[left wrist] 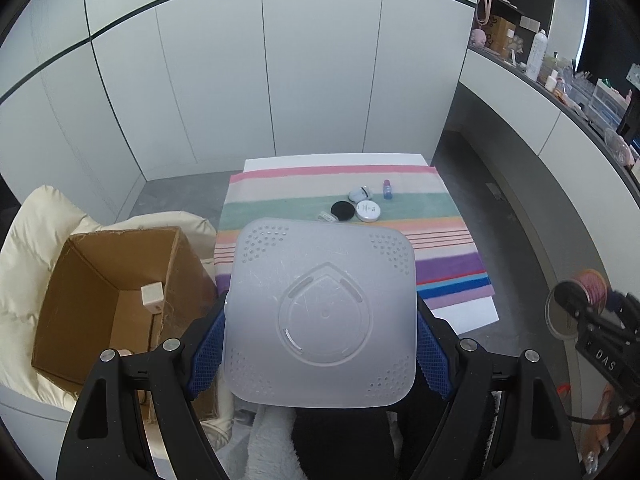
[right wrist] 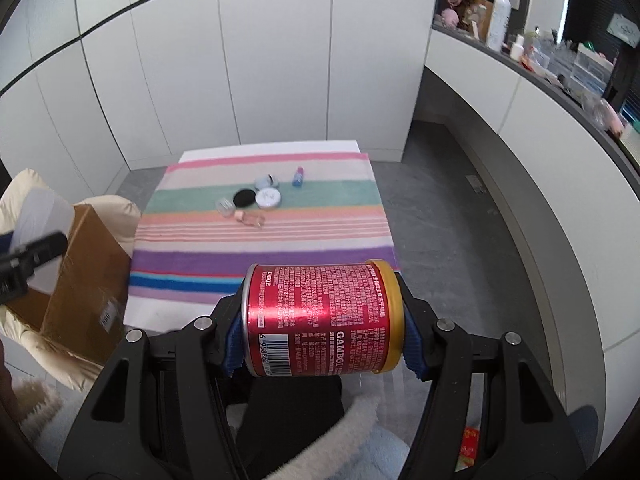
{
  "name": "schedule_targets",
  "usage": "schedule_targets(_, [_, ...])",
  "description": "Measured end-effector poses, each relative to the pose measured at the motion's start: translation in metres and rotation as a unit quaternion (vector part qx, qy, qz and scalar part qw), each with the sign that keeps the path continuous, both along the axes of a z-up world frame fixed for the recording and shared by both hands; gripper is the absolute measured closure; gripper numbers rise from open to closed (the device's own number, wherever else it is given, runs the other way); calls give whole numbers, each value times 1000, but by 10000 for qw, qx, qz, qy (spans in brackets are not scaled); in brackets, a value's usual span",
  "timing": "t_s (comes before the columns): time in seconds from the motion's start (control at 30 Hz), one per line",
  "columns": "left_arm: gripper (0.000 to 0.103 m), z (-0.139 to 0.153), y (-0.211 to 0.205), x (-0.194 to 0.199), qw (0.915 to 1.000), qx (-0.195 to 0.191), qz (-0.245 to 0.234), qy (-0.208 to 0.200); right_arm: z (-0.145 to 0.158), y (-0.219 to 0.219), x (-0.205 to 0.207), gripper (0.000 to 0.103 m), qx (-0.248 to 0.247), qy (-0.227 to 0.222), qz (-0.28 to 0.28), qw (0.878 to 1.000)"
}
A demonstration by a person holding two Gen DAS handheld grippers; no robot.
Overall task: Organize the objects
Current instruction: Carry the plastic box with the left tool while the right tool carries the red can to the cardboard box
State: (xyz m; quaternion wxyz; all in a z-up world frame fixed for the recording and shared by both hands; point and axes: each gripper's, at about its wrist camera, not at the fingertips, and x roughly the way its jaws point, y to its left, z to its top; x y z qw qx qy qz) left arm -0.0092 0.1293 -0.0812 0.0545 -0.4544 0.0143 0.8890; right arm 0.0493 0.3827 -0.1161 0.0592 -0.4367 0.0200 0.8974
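Currently gripping with both tools. Left gripper [left wrist: 320, 344] clamped on a translucent square container [left wrist: 320, 312], underside facing the camera, pads pressed on both sides. Right gripper [right wrist: 322, 332] pinching a red can [right wrist: 320, 320] sideways by its ends, above the near edge of the striped cloth [right wrist: 264, 244]. Small cosmetics cluster mid-cloth: black puff [right wrist: 244, 197], white compact [right wrist: 268, 199], blue bottle [right wrist: 297, 176]. Open cardboard box [left wrist: 116, 300] off to the left, beside the cloth.

A cloth [right wrist: 264, 240] covers the table [right wrist: 268, 148]. Small containers [right wrist: 256, 196] cluster near its far edge, a small bottle [right wrist: 297, 176] to their right. A cardboard box [left wrist: 116, 300] sits beyond the table's left edge, a cube [left wrist: 151, 295] inside.
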Motion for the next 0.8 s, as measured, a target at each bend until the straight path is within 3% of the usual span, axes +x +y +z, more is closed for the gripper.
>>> schedule_targets(0.23, [21,2,-4,-2,10000,-17,-36,33,-1,8,-4,39,45,-48,-147,9999])
schedule_targets(0.4, [21,-5,-15,-5,9995,-256,176,45,-5,0,-12,39,214,-161,-12,9996])
schedule_targets(0.8, [21,-16,-56,6,9980,-154,607,-122,-11,-46,-26,39,201,-252,553,9979])
